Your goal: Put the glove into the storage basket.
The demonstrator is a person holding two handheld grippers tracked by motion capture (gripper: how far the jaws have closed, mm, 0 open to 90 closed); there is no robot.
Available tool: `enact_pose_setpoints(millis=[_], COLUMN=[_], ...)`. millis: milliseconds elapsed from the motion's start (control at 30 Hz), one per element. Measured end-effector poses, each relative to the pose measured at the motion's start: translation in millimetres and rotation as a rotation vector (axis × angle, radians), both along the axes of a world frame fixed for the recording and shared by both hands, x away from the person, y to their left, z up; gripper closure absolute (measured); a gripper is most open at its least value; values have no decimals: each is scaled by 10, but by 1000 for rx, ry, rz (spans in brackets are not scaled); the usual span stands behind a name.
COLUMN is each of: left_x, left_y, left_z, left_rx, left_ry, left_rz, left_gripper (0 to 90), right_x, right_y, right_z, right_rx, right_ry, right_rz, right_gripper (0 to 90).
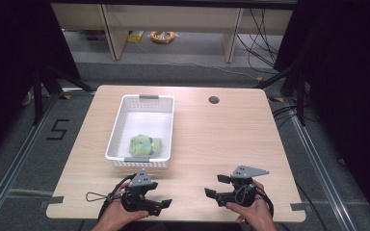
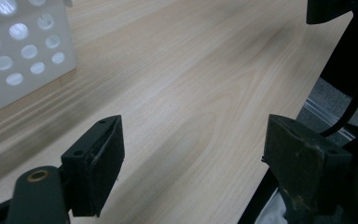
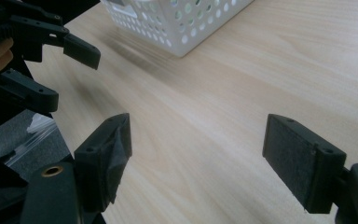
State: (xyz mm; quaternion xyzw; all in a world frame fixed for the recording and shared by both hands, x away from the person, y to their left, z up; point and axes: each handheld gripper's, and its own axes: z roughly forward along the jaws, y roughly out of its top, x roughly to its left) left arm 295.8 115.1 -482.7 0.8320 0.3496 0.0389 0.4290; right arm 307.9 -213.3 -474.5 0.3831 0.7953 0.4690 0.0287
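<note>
A white perforated basket (image 1: 116,126) stands on the left half of the wooden table (image 1: 221,139); a green bundle of cloth (image 1: 145,145) lies at its near end. My left gripper (image 1: 158,195) is held low near the table's front edge, just in front of the basket, jaws open and empty. My right gripper (image 1: 216,186) is held to its right, jaws pointing left, open and empty. In the left gripper view its jaws (image 2: 191,154) stand wide over bare wood, as do those in the right gripper view (image 3: 198,154).
The basket's wall (image 2: 23,51) is close at the upper left of the left gripper view, and its corner (image 3: 186,23) is ahead in the right gripper view. The left gripper (image 3: 51,42) faces the right one. A cable hole (image 1: 214,100) sits far back.
</note>
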Motion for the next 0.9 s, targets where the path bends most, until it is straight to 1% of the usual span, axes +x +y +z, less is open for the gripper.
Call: enact_pose_setpoints(millis=[33, 67, 100, 133, 167, 200, 233, 267, 300, 333, 367, 400, 433, 467, 500, 533, 567, 600, 633, 667, 700, 733, 767, 800, 833, 867, 900], left_x=[-13, -20, -34, -36, -37, -48, -65, -65, -72, -78, -90, -110, -116, -122, -132, -137, -146, -137, -143, -144, -139, -140, -145, -138, -123, -125, -126], left_y=[-18, -21, -28, -24, -16, -13, -17, 10, 5, 16, 14, -4, 2, 13, 0, -1, -4, 15, 10, 9, 12, 11, -2, 0, 25, 19, 10], left_z=[-21, -28, -45, -50, -61, -70, -84, -98, -116, -119, -136, -161, -169, -170, -183, -190, -196, -190, -195, -197, -199, -200, -208, -216, -207, -213, -220], left_rx=[-14, -10, -11, -3, 7, 11, 4, 39, 29, 35, 31, 14, 26, 43, 30, 33, 34, 58, 53, 52, 56, 54, 39, 42, 68, 59, 47], left_ry=[-3, -3, 7, -4, -10, -9, -3, -2, -4, -5, -2, 4, 9, 10, 0, 4, 11, -1, 0, 0, -5, -4, 0, 4, -8, -4, -1], left_rz=[5, 5, 12, 7, -1, 0, 10, -2, 0, -19, -11, 9, 7, -9, -2, 0, 7, -23, -16, -15, -20, -16, 6, 9, -19, -9, 2], left_gripper=[198, 198, 198, 197, 197, 196, 196, 195, 195, 194, 194, 194, 194, 194, 194, 194, 194, 194, 194, 194, 194, 194, 194, 194, 193, 192, 193], right_x=[-11, -19, -22, -36, -46, -65, -92, -86, -103, -124, -130, -149, -162, -168, -193, -188, -199, -200, -194, -192, -196, -193, -191, -189, -187, -186, -191], right_y=[-4, -5, -14, -11, -10, -11, -3, -10, -7, -5, -6, -4, -10, -11, 5, -11, 1, -3, -8, -6, -4, -5, -7, -10, -13, -11, -11], right_z=[-8, -31, -37, -51, -62, -64, -69, -95, -117, -119, -138, -148, -153, -162, -175, -176, -191, -193, -203, -207, -213, -220, -222, -224, -226, -236, -234], right_rx=[-11, -9, -21, -19, -23, -36, -43, -48, -60, -73, -83, -90, -112, -114, -97, -116, -112, -126, -132, -127, -138, -136, -141, -146, -148, -139, -147], right_ry=[1, -11, -10, -5, -10, -2, 19, -4, -2, 9, 3, 12, 13, 7, 23, 18, 18, 18, 10, 28, 10, 8, 5, 4, 7, 20, 22], right_rz=[-3, 6, 11, 14, 10, 8, 1, 18, 19, 15, 19, 17, 14, 14, 3, 18, 10, 18, 23, 42, 31, 36, 33, 31, 25, 28, 15], right_gripper=[243, 241, 238, 237, 236, 232, 231, 230, 228, 227, 226, 226, 225, 225, 225, 224, 223, 222, 221, 220, 220, 220, 219, 218, 216, 214, 212])
